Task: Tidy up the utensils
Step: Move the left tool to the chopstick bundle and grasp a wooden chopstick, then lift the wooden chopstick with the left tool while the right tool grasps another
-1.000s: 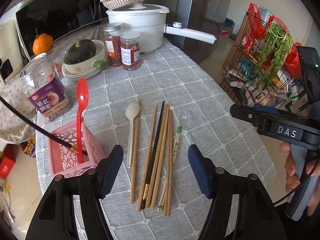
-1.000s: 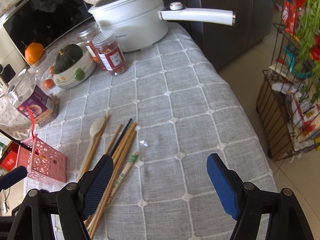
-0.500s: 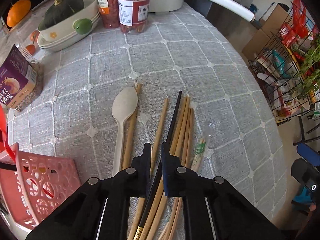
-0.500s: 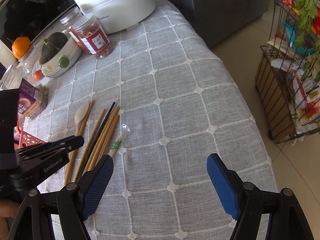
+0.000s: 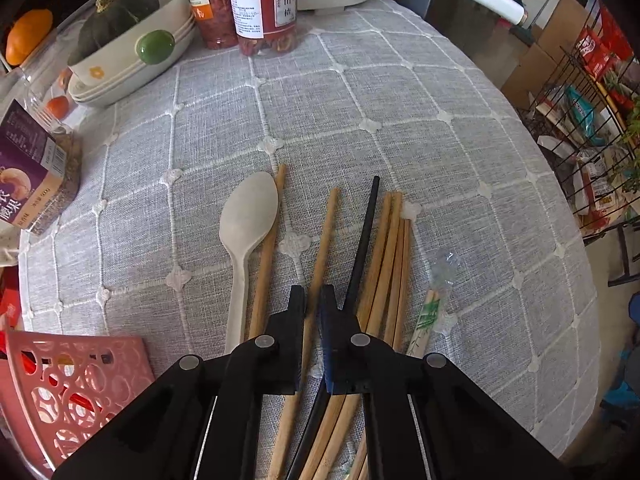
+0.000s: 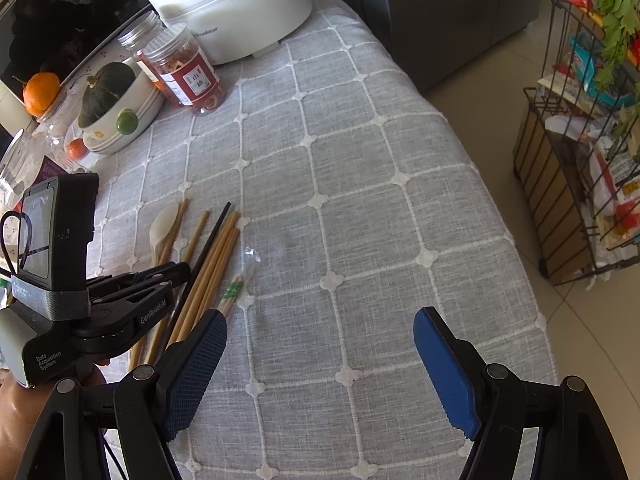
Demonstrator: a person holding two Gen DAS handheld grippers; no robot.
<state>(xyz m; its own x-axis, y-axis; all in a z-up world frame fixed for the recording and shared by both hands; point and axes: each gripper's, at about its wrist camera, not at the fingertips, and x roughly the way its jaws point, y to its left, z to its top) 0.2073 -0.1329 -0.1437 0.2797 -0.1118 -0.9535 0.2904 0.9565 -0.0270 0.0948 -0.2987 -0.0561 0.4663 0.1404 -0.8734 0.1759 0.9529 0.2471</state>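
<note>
Several wooden chopsticks [image 5: 386, 252], one black chopstick [image 5: 366, 236], a wrapped pair [image 5: 426, 312] and a pale spoon [image 5: 250, 220] lie side by side on the grey checked tablecloth. My left gripper [image 5: 312, 300] is low over them, shut on a single wooden chopstick [image 5: 326, 232] that runs between its jaws. In the right wrist view the left gripper [image 6: 176, 270] sits on the chopsticks [image 6: 216, 248]. My right gripper [image 6: 318, 336] is open and empty over bare cloth to the right of them. A pink basket [image 5: 76, 380] stands at the left.
At the back stand two jars [image 5: 260, 4], a bowl with a green squash [image 5: 132, 36], a white pot with a long handle [image 6: 240, 4] and a snack jar [image 5: 32, 176]. A wire rack [image 6: 580, 160] with groceries stands on the floor past the table's right edge.
My left gripper dropped from above onto the chopsticks and closed from wide open onto one wooden chopstick. The right gripper drifted forward slightly and stayed open.
</note>
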